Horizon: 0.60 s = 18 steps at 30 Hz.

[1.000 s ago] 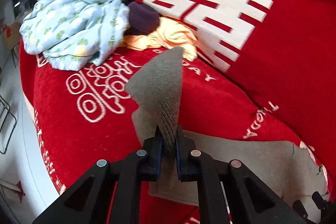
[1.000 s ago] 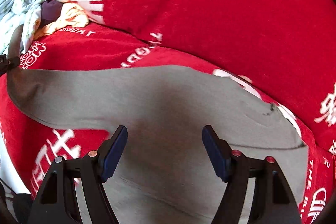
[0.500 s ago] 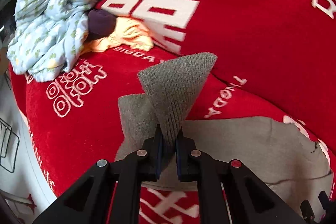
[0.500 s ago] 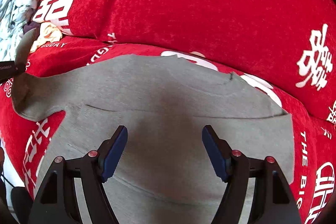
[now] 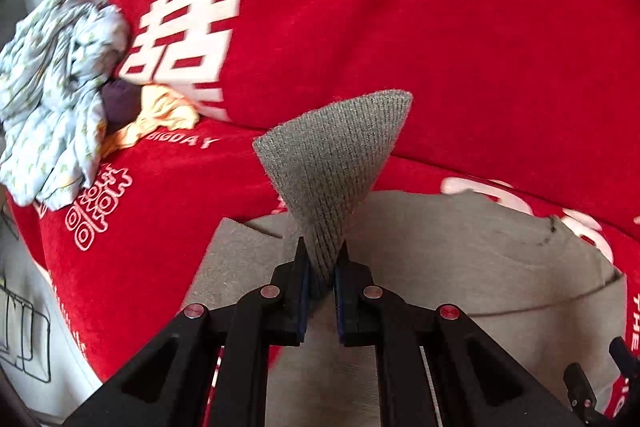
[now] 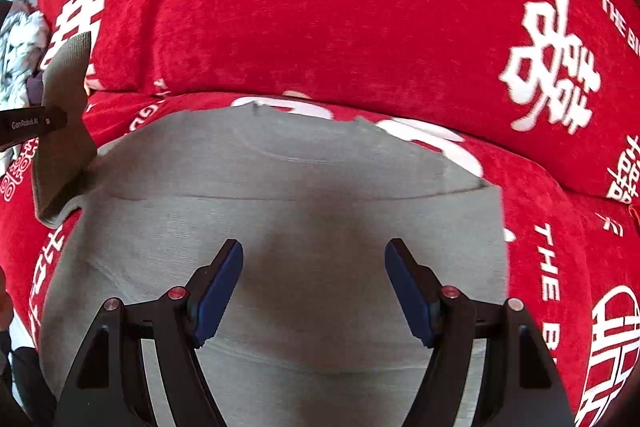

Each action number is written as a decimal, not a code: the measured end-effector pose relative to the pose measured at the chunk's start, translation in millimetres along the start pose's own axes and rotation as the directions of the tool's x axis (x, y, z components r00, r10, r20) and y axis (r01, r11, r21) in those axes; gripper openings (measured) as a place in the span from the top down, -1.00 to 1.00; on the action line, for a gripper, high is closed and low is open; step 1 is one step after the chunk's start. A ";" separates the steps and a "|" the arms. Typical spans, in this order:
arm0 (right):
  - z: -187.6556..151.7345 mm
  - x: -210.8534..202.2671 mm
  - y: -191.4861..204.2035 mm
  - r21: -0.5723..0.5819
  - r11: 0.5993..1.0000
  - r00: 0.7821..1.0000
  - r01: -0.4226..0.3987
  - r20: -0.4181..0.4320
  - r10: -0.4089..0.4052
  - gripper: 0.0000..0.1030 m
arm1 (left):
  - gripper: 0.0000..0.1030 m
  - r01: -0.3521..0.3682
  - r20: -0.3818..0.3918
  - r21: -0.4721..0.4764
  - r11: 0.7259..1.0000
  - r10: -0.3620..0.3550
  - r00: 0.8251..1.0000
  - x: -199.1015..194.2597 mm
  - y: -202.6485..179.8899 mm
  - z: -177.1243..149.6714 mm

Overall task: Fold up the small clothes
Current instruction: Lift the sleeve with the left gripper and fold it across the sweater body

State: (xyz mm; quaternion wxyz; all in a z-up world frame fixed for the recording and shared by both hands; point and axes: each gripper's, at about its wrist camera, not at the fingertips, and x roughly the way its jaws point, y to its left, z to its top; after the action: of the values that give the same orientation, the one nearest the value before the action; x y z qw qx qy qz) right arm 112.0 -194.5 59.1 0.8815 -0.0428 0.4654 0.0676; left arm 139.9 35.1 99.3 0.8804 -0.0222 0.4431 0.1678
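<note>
A grey knit sweater (image 6: 288,211) lies spread on a red sofa cover (image 6: 340,11); it also shows in the left wrist view (image 5: 472,259). My left gripper (image 5: 322,275) is shut on the ribbed cuff of the grey sleeve (image 5: 336,163) and holds it up over the sweater's left side. In the right wrist view the lifted sleeve (image 6: 66,131) and the left gripper's finger (image 6: 28,125) show at the far left. My right gripper (image 6: 314,283) is open and empty, low over the middle of the sweater's body.
A heap of light blue patterned cloth (image 5: 56,95), a dark purple item (image 5: 120,101) and a yellow-orange garment (image 5: 164,115) lie at the sofa's left end. The red backrest (image 5: 400,27) rises behind. A white floor and wire rack (image 5: 24,339) show at left.
My left gripper has carried the sleeve cuff to the right, in over the sweater's body. The right gripper has shifted right over the sweater and stays open.
</note>
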 end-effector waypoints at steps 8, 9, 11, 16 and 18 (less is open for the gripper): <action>-6.7 -9.5 -46.7 0.043 0.999 1.000 0.018 0.015 -0.019 -0.48 | 0.78 0.036 0.025 0.090 0.995 -0.039 0.999 -28.5 -72.8 -4.4; -7.8 -10.9 -52.1 0.052 0.999 1.000 0.017 0.018 -0.018 -0.47 | 0.78 0.040 0.026 0.100 0.994 -0.043 0.999 -31.7 -80.6 -5.6; -10.9 -12.3 -61.4 0.068 0.998 1.000 0.015 0.023 -0.016 -0.48 | 0.78 0.050 0.030 0.122 0.991 -0.054 0.998 -37.6 -97.0 -8.3; -21.0 -11.1 -81.2 0.099 0.995 1.000 0.008 0.022 -0.011 -0.47 | 0.78 0.068 0.033 0.198 0.978 -0.076 0.997 -50.9 -137.6 -26.7; -24.8 -10.5 -89.5 0.114 0.993 1.000 0.005 0.023 -0.008 -0.47 | 0.78 0.074 0.030 0.228 0.971 -0.083 0.996 -53.6 -153.8 -35.4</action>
State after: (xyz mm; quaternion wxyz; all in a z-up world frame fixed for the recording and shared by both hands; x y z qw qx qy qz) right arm 100.2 -287.1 54.9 0.8882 0.0068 0.4578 0.0384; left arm 131.5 -131.3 103.2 0.8917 0.0642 0.4406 0.0818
